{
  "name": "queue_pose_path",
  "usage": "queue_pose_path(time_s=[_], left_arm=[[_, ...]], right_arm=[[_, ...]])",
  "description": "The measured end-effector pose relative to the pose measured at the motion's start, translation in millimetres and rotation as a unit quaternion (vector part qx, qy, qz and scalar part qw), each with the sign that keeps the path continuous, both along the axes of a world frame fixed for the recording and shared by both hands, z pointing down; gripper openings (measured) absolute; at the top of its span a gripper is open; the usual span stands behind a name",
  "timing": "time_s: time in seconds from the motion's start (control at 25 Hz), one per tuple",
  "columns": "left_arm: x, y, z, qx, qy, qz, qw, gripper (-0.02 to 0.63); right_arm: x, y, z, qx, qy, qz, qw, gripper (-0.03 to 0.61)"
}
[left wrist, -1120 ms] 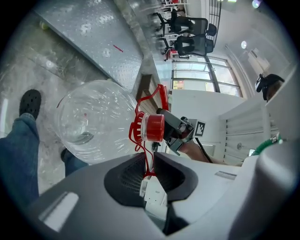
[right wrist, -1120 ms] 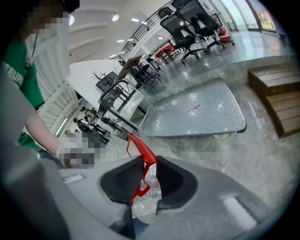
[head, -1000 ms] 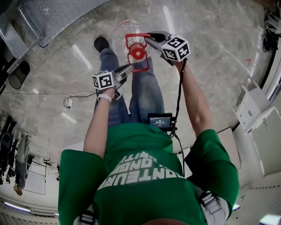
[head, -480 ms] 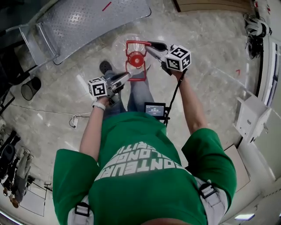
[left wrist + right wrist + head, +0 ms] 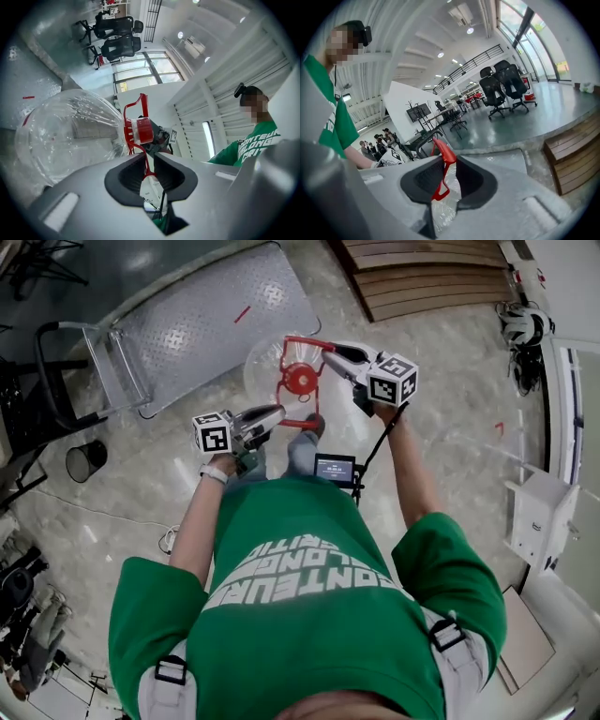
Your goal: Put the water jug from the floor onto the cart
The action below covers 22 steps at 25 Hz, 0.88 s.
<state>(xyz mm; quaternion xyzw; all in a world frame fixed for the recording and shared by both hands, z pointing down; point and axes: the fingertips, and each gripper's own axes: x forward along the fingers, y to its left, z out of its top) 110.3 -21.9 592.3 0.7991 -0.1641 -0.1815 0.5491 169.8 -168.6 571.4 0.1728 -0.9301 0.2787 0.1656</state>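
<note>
Jug (image 5: 267, 362) hangs clear of the floor, with the cart (image 5: 216, 324) at its ten o'clock. Left claw (image 5: 277, 413) and right claw (image 5: 332, 352) each pinch the red handle (image 5: 298, 381). The jug looks empty to me: light, thin-walled, slick and easily dented. I judge the stiff handle the only sound hold.

A pale, polished stone floor (image 5: 450, 381) is seen underfoot, streaked with reflected light. Slatted wooden boards (image 5: 422, 277) are laid along the top edge, and a small black bin (image 5: 86, 461) is stood at the left. Black office chairs (image 5: 501, 86) are grouped before tall windows (image 5: 539, 47), and the ceiling lamps (image 5: 469, 30) are lit.
</note>
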Motion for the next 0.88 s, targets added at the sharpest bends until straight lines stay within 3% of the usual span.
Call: queue_pose_path(time_s=[0.44,0.88], left_arm=[[-28,-10,-44,0.05,0.009,0.004,0.9987,0.069],[-94,-2,-66,0.076,0.017,0.0,0.9969,0.069]], right_arm=[[-29,-8,-50,0.038,0.004,0.008,0.999,0.069],[-93,0,-73,0.055,-0.004,0.021,0.998,0.069]])
